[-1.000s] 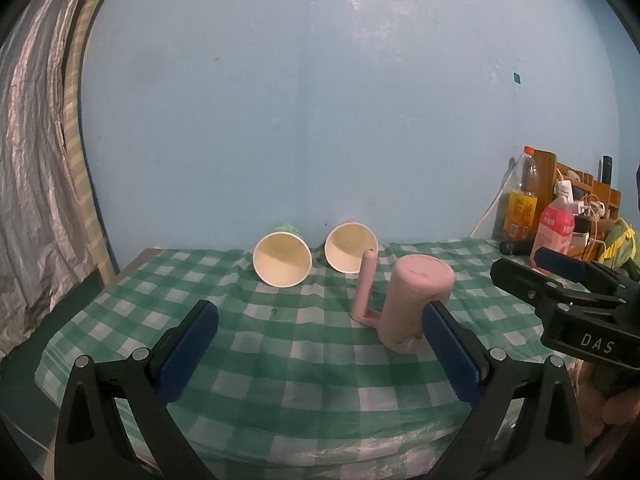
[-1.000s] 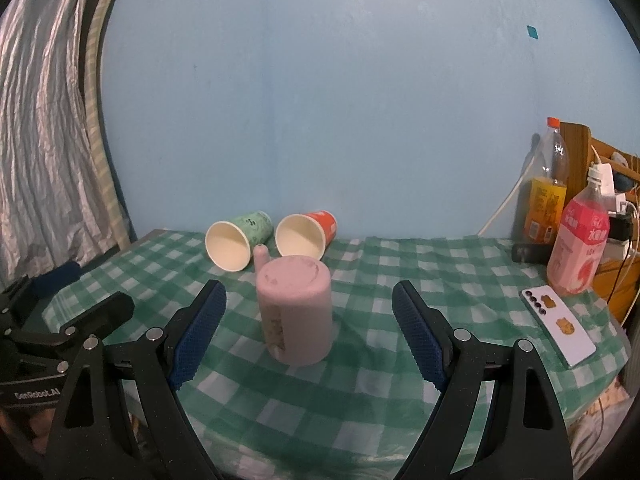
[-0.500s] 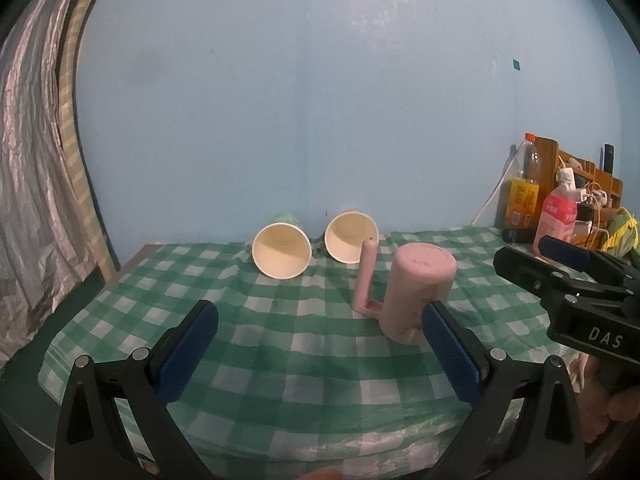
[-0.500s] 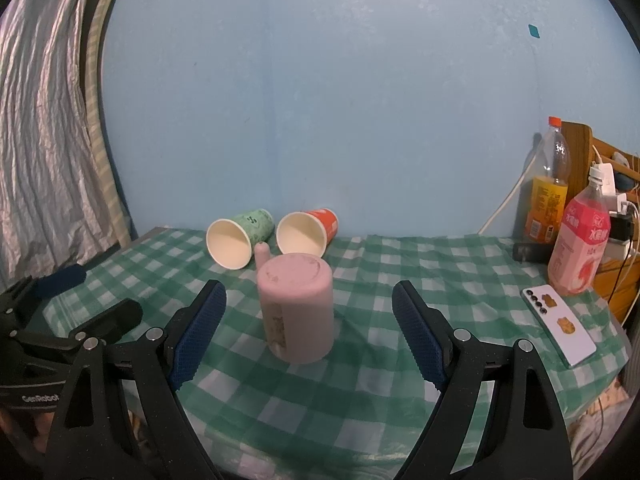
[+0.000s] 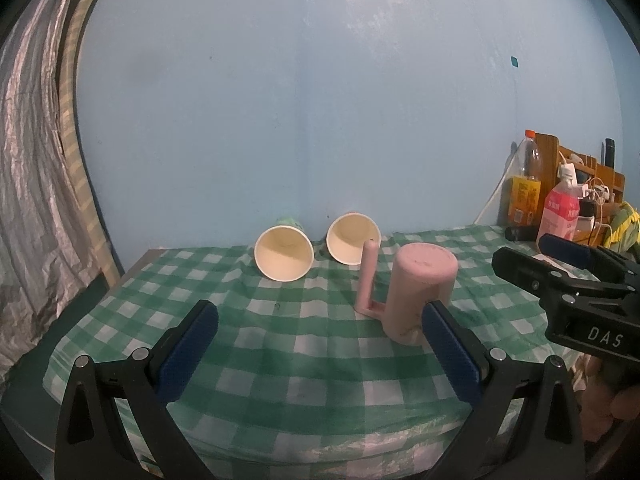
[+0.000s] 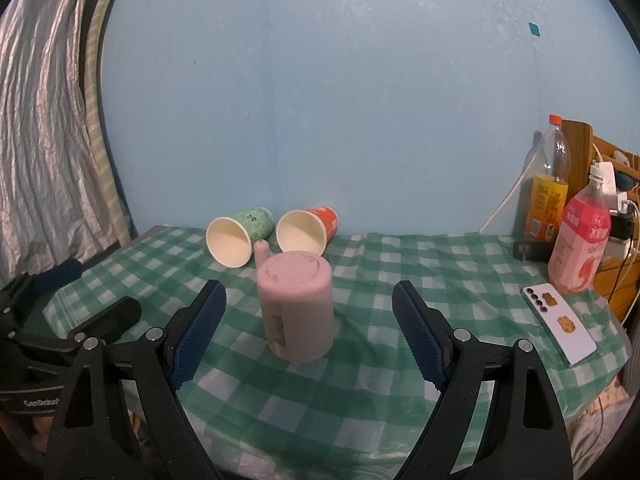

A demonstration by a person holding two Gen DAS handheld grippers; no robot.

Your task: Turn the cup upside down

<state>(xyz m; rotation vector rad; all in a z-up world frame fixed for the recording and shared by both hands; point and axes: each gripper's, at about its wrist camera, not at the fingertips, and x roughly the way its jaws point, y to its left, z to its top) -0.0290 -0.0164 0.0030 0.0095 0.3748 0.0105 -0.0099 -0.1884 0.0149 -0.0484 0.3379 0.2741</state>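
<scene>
A pink mug stands upside down on the green checked tablecloth, its handle towards the left. My left gripper is open and empty, near the table's front edge, with the mug just beyond its right finger. My right gripper is open and empty, with the mug ahead between its fingers but apart from them. A green paper cup and a red paper cup lie on their sides behind the mug, mouths facing me.
An orange drink bottle and a pink drink bottle stand at the right, beside a wooden rack with cables. A white phone lies on the cloth at the right. A silver curtain hangs at the left.
Both grippers have drawn back slightly from the mug and risen a little. The mug and paper cups have not moved.
</scene>
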